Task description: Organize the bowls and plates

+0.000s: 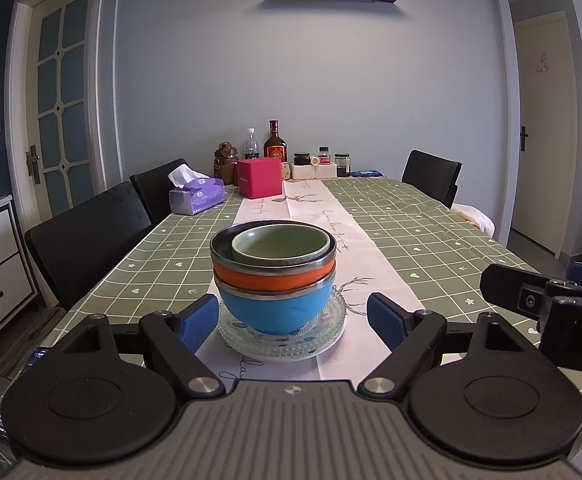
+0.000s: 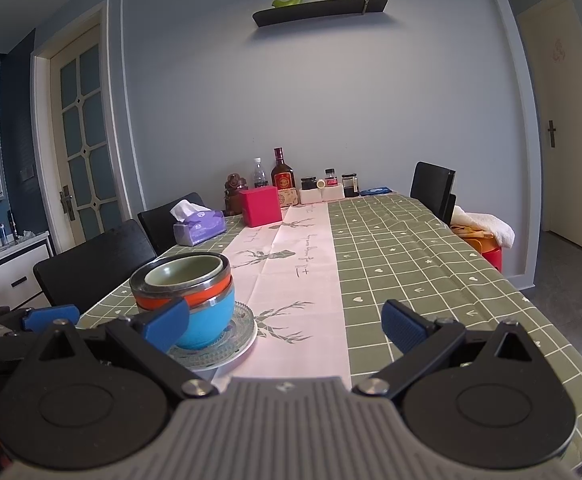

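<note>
- Tissue pack (image 1: 197,196): purple, on the far left part of the surface (image 1: 431,240), which carries a green checked cloth with a pale runner down its middle.
- Red box (image 1: 259,178): just right of the tissue pack, at the far end of the runner. Bottles and jars (image 1: 275,146) stand in a row behind it against the wall.
- Left claw (image 1: 293,318): jaws wide apart, gripping nothing. The blue pads (image 1: 199,322) flank the bowl stack on its near side, one to the left and one to the right; no contact with the stack is visible.
- Bowl stack: on the runner at the near end of the surface. The blue bowl (image 1: 277,310) is at the bottom, the orange bowl (image 1: 273,278) is nested in it, a dark-rimmed bowl (image 1: 219,246) sits in the orange one, and the green bowl (image 1: 281,246) is on top, inside the dark rim.
- Glass plate (image 1: 283,342): clear, patterned, under the blue bowl. A white plate edge shows beneath it.
- Right claw (image 2: 285,326): jaws wide apart, gripping nothing. It hangs over the runner, right of the stack. In the right wrist view its left pad (image 2: 167,324) overlaps the blue bowl; actual contact cannot be determined.
- Black chair (image 1: 431,176): at the far right side of the surface.
</note>
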